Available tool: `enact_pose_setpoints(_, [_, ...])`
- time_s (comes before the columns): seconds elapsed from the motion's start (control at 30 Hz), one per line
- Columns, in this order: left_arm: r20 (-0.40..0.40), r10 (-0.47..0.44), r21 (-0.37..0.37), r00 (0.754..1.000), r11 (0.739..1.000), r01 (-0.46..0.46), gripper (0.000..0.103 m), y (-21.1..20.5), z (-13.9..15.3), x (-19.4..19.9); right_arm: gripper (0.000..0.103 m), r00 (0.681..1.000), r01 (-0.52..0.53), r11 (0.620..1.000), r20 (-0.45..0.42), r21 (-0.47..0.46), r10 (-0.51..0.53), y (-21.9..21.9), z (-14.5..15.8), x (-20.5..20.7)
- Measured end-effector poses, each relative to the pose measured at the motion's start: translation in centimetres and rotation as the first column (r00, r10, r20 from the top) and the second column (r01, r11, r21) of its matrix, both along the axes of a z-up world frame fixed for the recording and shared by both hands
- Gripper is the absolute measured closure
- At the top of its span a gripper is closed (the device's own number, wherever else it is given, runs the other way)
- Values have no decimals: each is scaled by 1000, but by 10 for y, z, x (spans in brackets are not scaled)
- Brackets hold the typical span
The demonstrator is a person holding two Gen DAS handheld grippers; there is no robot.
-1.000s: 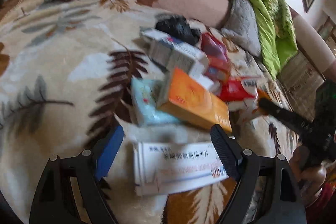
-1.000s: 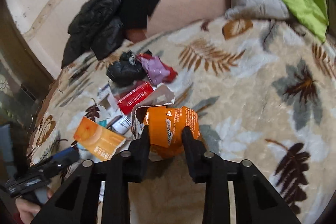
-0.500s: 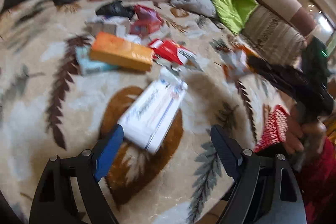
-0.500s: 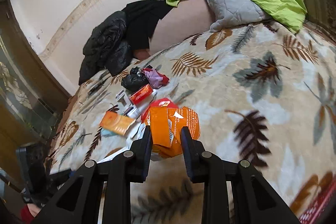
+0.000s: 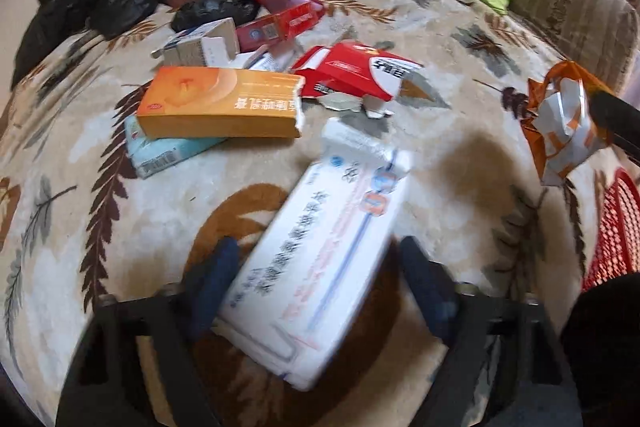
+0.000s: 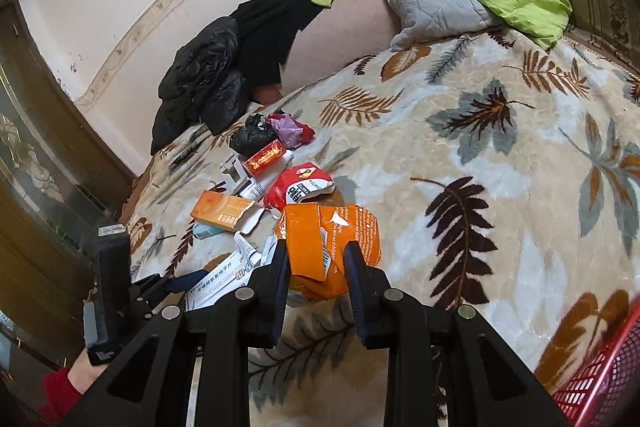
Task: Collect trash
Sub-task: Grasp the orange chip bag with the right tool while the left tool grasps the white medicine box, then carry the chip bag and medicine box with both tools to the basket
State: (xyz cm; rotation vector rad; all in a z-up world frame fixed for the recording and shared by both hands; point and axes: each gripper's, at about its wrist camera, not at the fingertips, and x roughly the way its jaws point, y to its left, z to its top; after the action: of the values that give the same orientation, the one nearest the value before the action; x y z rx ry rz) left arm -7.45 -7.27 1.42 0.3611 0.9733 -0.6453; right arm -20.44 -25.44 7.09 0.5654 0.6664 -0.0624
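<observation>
Right gripper point(image 6: 316, 261) clenched on orange wrapper point(image 6: 332, 247) above blanket point(image 6: 500, 187); left gripper point(image 5: 320, 291) spread wide, straddling white box point(image 5: 320, 267).

left gripper point(image 5: 320, 279): jaws wide apart, blue-padded fingers point(image 5: 210, 283) either side of white box point(image 5: 320, 251), contact unclear, view blurred
right gripper point(image 6: 316, 267): jaws clamped on crumpled orange wrapper point(image 6: 328, 247), held above the bed
left hand point(image 6: 86, 363): red sleeve, wrapped round the gripper handle, low at left in right wrist view
</observation>
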Motion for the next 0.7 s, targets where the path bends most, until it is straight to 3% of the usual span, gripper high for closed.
enact_pose_setpoints(0.2, [14, 56, -70, 998, 996, -55, 48, 6, 9, -9, 74, 1000, -11, 999, 4, -36, 12, 12, 2, 6])
enact_pose_setpoints(0.3, [73, 75, -115, 994, 991, -67, 48, 10, 25, -21, 74, 1000, -18, 997, 11, -73, 19, 19, 4, 6])
enact_pose_setpoints(0.5, [104, 147, -219, 984, 968, -121, 48, 25, 46, -38, 74, 1000, -7, 996, 17, -92, 8, 20, 5, 5])
enact_pose_setpoints(0.7, [138, 135, -208, 981, 973, -104, 48, 20, 47, -45, 74, 1000, 11, 997, 18, -80, -9, 16, 5, 2])
